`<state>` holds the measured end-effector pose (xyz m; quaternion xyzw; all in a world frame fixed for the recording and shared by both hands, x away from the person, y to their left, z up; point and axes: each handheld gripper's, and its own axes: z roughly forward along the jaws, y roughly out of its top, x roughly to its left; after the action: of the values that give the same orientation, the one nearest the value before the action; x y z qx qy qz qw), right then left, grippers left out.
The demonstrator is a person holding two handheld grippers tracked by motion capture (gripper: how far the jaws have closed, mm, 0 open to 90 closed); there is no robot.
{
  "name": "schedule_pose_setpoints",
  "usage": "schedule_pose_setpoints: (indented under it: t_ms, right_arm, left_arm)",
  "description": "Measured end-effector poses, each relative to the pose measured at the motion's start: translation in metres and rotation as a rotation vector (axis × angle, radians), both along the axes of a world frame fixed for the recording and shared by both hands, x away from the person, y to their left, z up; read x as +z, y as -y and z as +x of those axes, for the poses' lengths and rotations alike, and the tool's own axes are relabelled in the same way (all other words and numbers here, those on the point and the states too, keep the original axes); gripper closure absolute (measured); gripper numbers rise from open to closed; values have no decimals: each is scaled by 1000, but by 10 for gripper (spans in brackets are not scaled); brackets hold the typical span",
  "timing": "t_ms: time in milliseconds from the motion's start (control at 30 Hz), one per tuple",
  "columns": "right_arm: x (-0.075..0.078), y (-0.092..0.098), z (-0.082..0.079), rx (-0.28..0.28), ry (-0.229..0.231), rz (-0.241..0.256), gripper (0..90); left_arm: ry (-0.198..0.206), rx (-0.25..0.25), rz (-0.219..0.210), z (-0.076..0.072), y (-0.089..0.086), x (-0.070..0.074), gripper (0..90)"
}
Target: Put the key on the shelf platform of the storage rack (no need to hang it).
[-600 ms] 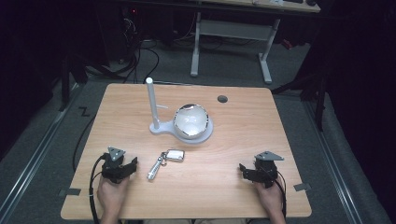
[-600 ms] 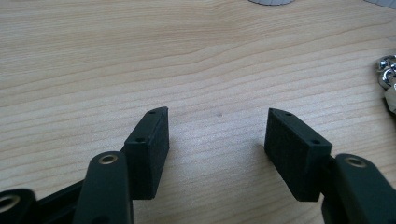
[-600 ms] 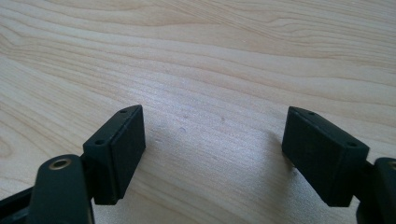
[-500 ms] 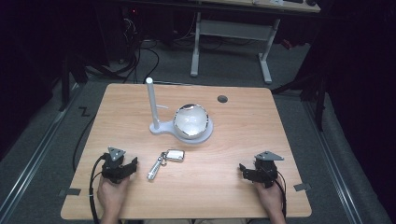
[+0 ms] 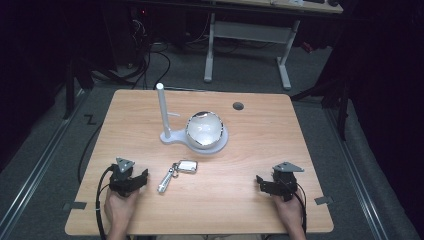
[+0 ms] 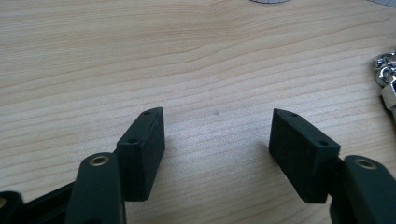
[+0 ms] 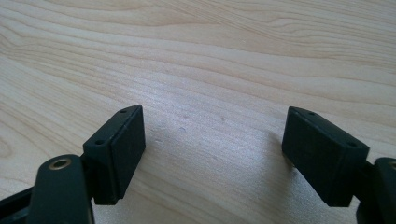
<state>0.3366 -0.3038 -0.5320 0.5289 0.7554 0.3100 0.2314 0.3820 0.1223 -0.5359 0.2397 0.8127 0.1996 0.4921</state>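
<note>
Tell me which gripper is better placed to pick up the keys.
Left. The left gripper rests open just beside the keys, which also edge into its own view. The right gripper, also open, sits much farther off.

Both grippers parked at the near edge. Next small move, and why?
Probably slide the left gripper right and slightly forward toward the keychain. Its jaws stand open over bare table, and the keychain lies apart from it, closest on that side; its metal edge shows at the right of the left gripper view. The right gripper, also open, sits farther off.
</note>
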Motion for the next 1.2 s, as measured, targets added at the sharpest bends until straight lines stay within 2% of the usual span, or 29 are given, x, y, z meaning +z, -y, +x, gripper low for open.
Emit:
schedule_pose_setpoints:
  t_ms: [233, 467, 567, 667, 800, 833, 900, 1200]
  right_arm:
    - [0, 0, 0, -2, -1, 0, 218]
    - [0, 0, 0, -1, 0, 1, 218]
    - [0, 0, 0, -1, 0, 1, 218]
    - [0, 0, 0, -2, -1, 2, 218]
    - [0, 0, 0, -2, -1, 2, 218]
    - [0, 0, 0, -2, -1, 2, 218]
    - [0, 0, 0, -2, -1, 2, 218]
    - [0, 0, 0, -2, -1, 2, 218]
  left_arm:
    - [1, 6, -3, 0, 0, 0, 370]
    - [-5, 3, -28, 0, -2, 2, 366]
    - [-3, -6, -11, 0, -2, 1, 365]
    - [-9, 6, -20, 0, -2, 2, 365]
    - [-10, -24, -35, -3, -3, 6, 368]
    - [-24, -34, -47, -3, -4, 9, 375]
    - [-29, -26, -55, -3, -3, 10, 387]
    - [-16, -83, -86, -12, 4, 24, 434]
